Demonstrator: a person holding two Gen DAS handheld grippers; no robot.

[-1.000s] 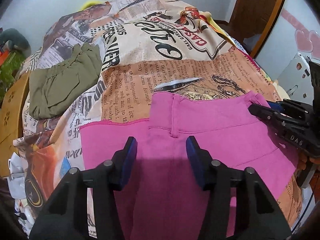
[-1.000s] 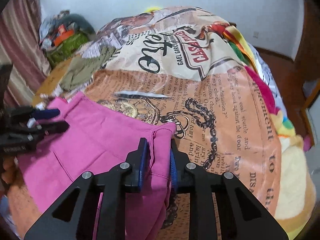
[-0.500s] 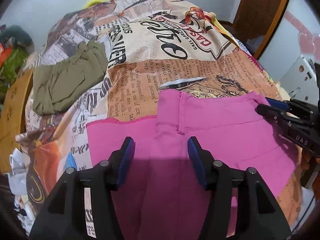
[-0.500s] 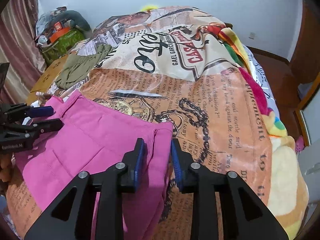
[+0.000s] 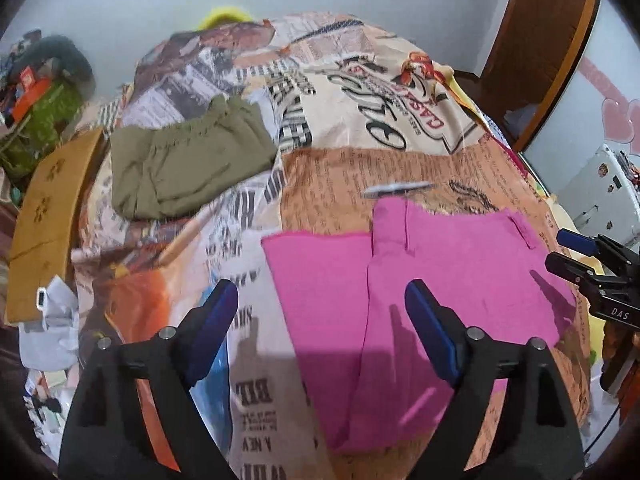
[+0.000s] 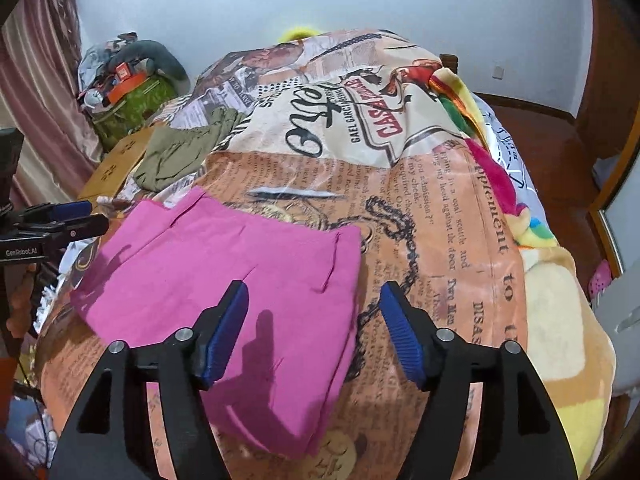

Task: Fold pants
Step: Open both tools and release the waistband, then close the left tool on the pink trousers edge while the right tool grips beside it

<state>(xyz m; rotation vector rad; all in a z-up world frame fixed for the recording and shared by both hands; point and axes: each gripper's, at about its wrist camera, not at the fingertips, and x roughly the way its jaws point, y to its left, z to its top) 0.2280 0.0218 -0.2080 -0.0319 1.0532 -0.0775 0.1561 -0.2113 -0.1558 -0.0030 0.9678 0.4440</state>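
Letting go is the step now. Both tools are opening and nothing is between their blue pads. The left tool (image 5: 320,312) hangs over the near left edge of the pink pants (image 5: 432,280). The right tool (image 6: 314,312) hangs over their right edge. The pink pants (image 6: 224,280) lie flat and folded on the bed (image 6: 440,240), with green pants (image 5: 188,168) well apart at the far side. To do this well, I think both tools should lift straight up, so no pad drags the cloth and spoils the fold.
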